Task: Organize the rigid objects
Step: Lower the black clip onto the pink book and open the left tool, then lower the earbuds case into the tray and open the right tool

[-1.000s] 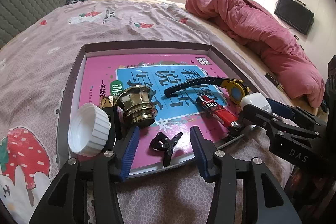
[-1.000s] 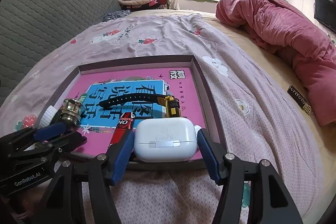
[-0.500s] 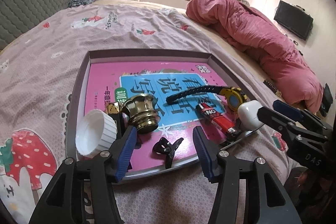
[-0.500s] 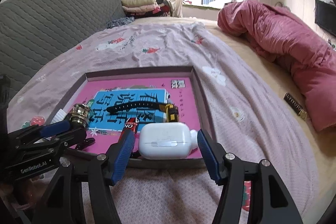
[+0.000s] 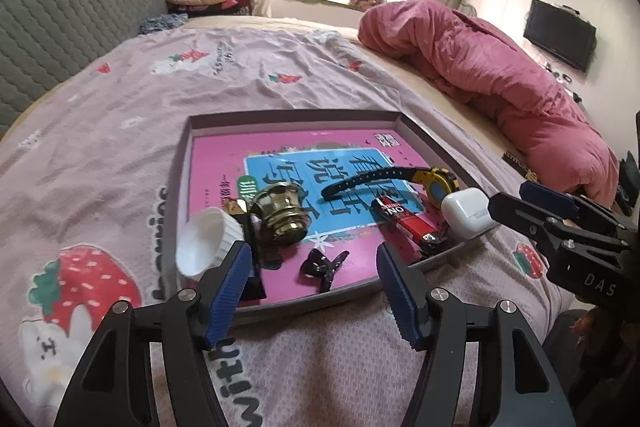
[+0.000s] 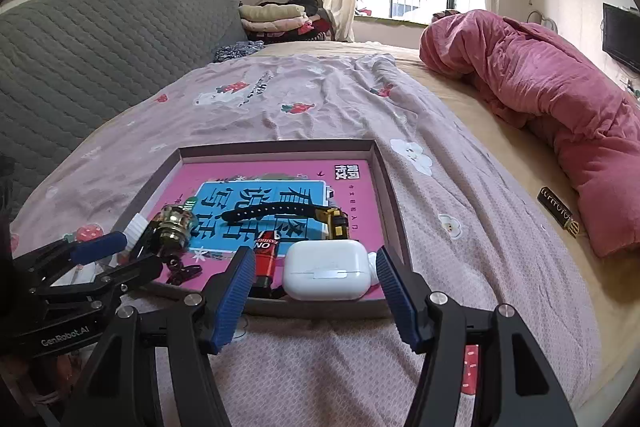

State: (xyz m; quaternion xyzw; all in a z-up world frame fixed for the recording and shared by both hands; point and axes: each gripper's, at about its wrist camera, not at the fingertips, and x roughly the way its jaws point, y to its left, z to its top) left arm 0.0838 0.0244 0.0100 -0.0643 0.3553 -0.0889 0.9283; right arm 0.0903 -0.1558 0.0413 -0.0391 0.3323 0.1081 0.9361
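Observation:
A grey tray [image 5: 280,115] lined with a pink book lies on the bed. In it are a white cap [image 5: 204,245], a brass knob [image 5: 280,215], a black hair clip [image 5: 324,267], a red lighter [image 5: 408,223], a yellow-faced watch [image 5: 436,181] and a white earbuds case [image 6: 326,273]. My left gripper [image 5: 312,289] hovers over the tray's near rim, short of the clip, its jaws opening with nothing between the pads. My right gripper [image 6: 316,287] is open just before the case, with a gap on each side of it.
The tray [image 6: 276,147] rests on a lilac strawberry-print sheet. A bunched pink quilt [image 6: 560,115] fills the right side. A small black object [image 6: 558,217] lies on the bed by the quilt. A grey padded headboard [image 6: 100,47] runs along the left, with folded clothes [image 6: 276,17] behind.
Both grippers have lifted and drawn back from the tray. The left jaws have spread wider. The right fingers, close against the earbuds case before, now stand clear of it.

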